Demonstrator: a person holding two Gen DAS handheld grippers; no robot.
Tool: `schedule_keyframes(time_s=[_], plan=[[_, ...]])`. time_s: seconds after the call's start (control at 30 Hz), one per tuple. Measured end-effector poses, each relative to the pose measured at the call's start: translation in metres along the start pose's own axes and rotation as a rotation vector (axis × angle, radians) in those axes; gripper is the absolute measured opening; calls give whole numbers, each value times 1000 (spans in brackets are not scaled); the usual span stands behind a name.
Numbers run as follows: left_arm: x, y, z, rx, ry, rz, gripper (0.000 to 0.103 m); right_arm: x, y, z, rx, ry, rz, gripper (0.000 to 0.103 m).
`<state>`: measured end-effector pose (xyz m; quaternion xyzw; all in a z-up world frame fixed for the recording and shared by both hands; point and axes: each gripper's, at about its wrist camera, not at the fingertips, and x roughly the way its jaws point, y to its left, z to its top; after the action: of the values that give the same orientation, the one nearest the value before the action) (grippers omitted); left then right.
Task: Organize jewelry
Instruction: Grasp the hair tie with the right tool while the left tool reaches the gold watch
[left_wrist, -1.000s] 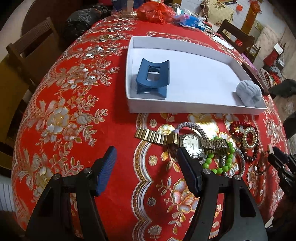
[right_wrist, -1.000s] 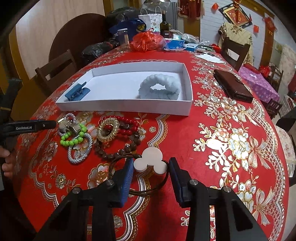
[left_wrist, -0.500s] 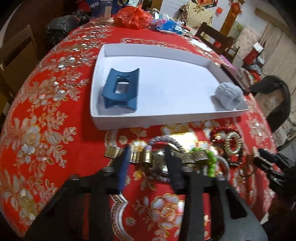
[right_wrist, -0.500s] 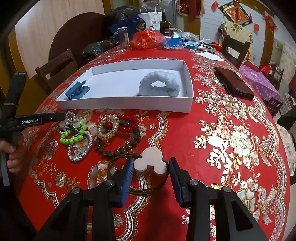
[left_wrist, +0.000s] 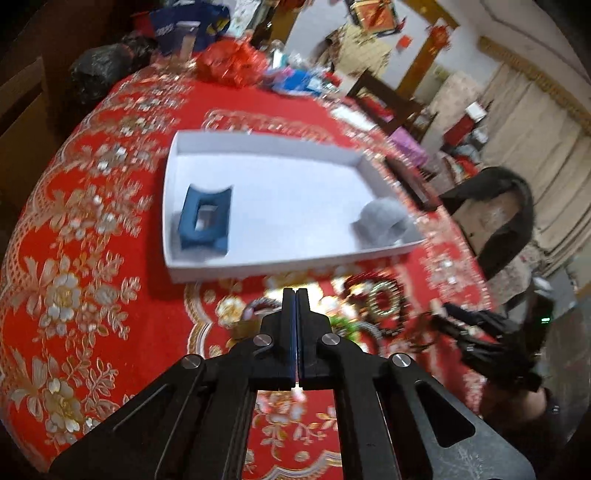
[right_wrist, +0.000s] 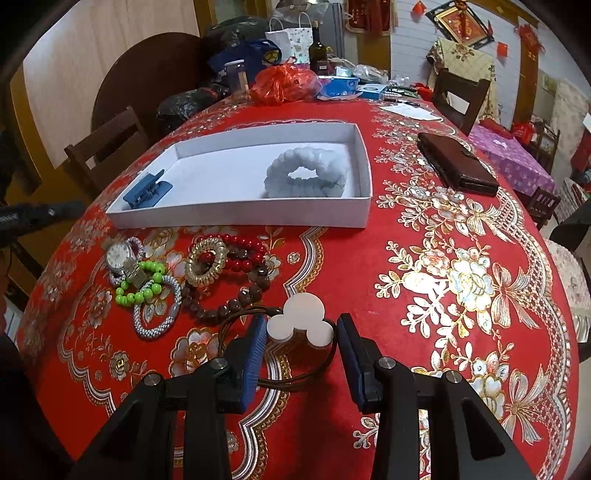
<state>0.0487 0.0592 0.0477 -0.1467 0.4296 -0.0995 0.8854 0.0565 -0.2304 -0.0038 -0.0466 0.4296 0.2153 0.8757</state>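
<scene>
My left gripper (left_wrist: 295, 293) is shut, pads together with nothing visible between them, hanging above the jewelry pile; the view is blurred. It also shows at the left edge as my left gripper (right_wrist: 40, 213). A gold watch (right_wrist: 117, 254) lies on the cloth beside a green bead bracelet (right_wrist: 140, 284), a gold coil tie (right_wrist: 205, 260) and red beads (right_wrist: 243, 254). My right gripper (right_wrist: 303, 319) stands open low over the table, its pads flanking a white three-disc ornament (right_wrist: 301, 308) on a brown loop. The white tray (right_wrist: 240, 219) holds a blue claw clip (right_wrist: 147, 190) and a grey scrunchie (right_wrist: 306, 173).
A brown wallet (right_wrist: 456, 166) lies right of the tray. A red bag (right_wrist: 284, 83), a bottle (right_wrist: 317, 55) and boxes crowd the table's far end. Wooden chairs (right_wrist: 107, 147) stand around the red flowered tablecloth (right_wrist: 443, 280).
The left gripper's jaws closed over the watch band and then lifted, tilting its view upward. The watch stays on the table, shifted slightly left. The right gripper has not moved.
</scene>
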Motion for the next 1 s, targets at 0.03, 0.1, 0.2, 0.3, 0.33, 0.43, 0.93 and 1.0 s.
schedule_keyframes(time_s=[0.03, 0.1, 0.2, 0.3, 0.33, 0.43, 0.93, 1.0], plan=[[-3, 0, 2, 0, -7, -9, 0, 0, 0, 0, 0, -1, 1, 38], [-4, 1, 4, -7, -9, -11, 0, -1, 1, 1, -2, -3, 1, 38], [1, 11, 5, -42, 11, 14, 0, -3, 1, 1, 1, -13, 0, 38], [17, 27, 1, -80, 70, 53, 8, -5, -1, 1, 7, -15, 0, 38], [25, 31, -2, -99, 103, 45, 15, -4, -1, 0, 7, -13, 2, 38], [33, 26, -7, -84, 119, 63, 30, -3, 1, 0, 0, -6, 6, 38], [73, 1, -22, 159, 161, 194, 44, 0, 0, -2, 5, 9, 6, 38], [74, -1, -23, 177, 160, 205, 45, 0, 0, -2, 3, 8, 7, 38]])
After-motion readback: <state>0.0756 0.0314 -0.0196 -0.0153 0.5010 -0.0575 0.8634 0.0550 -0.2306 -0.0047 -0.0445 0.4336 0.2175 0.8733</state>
